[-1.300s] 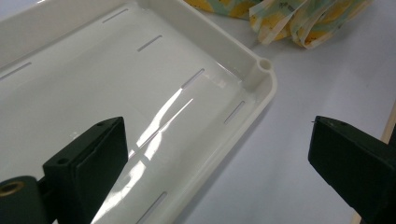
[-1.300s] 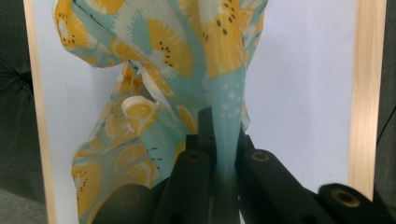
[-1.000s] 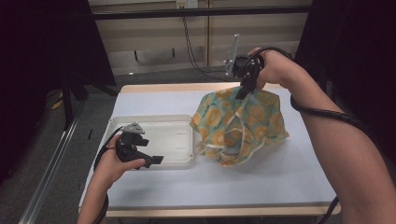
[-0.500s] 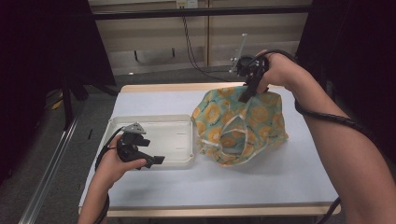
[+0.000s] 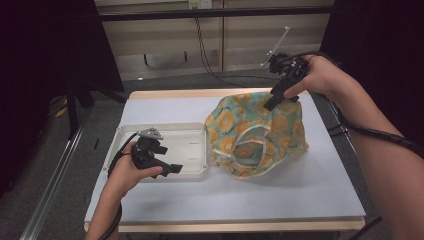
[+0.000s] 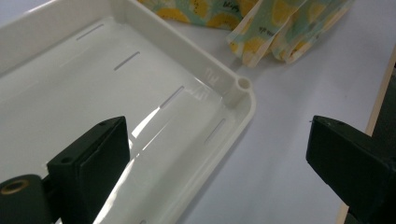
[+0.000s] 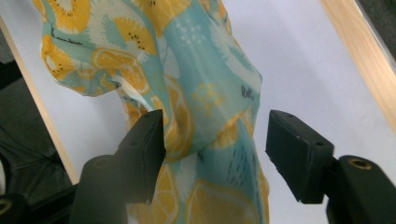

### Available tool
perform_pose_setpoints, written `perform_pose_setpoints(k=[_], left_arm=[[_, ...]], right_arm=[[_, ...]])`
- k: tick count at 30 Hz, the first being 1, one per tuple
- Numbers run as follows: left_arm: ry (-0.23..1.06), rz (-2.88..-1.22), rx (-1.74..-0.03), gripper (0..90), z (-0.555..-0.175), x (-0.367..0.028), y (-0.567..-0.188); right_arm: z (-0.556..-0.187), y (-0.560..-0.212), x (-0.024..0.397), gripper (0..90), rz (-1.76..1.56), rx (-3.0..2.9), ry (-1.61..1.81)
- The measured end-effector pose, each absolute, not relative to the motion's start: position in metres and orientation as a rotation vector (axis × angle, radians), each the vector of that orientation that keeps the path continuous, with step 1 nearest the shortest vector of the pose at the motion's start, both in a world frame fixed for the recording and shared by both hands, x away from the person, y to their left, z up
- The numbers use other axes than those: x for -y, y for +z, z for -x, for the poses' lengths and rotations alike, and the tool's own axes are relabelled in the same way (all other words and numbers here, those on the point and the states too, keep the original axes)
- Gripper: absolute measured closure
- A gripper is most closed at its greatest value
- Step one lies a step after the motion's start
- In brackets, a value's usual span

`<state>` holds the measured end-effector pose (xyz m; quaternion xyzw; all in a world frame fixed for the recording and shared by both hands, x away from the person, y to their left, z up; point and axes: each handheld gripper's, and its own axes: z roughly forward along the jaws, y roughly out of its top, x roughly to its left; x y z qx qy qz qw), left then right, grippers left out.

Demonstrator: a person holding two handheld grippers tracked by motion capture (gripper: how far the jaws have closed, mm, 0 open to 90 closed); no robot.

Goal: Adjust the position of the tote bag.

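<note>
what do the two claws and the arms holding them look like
Both are black handheld tools. The left claw carries a grey three-cornered plate on top and trails a black cable. The right claw has a thin silver rod sticking up behind it and a ribbed black cable along the forearm. Each has blocky, square-ended black jaws. Both forearms are bare, with no sleeves.

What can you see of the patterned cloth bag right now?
The cloth bag is soft, teal fabric printed with yellow-orange citrus slices, with pale strap loops across its front. It sits slumped and crumpled on the white table, just right of the white tray. The right gripper has just been opening; a fold of fabric lies between its jaws, unclamped.
</note>
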<state>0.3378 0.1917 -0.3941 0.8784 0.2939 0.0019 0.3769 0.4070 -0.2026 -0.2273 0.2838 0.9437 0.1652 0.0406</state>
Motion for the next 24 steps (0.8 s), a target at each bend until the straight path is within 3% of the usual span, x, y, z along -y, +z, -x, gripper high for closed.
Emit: perform_pose_setpoints(k=[9,24], left_arm=[[-0.014,-2.249,-0.694,6.2,-0.347,-0.176,-0.379],[-0.006,-2.241,-0.644,3.4,-0.363,-0.151,-0.35]], right_arm=[[-0.401,-0.229,0.215,31.1,-0.945,-2.862,0.532],[-0.387,-0.232,0.241,39.4,-0.97,-2.836,0.481]])
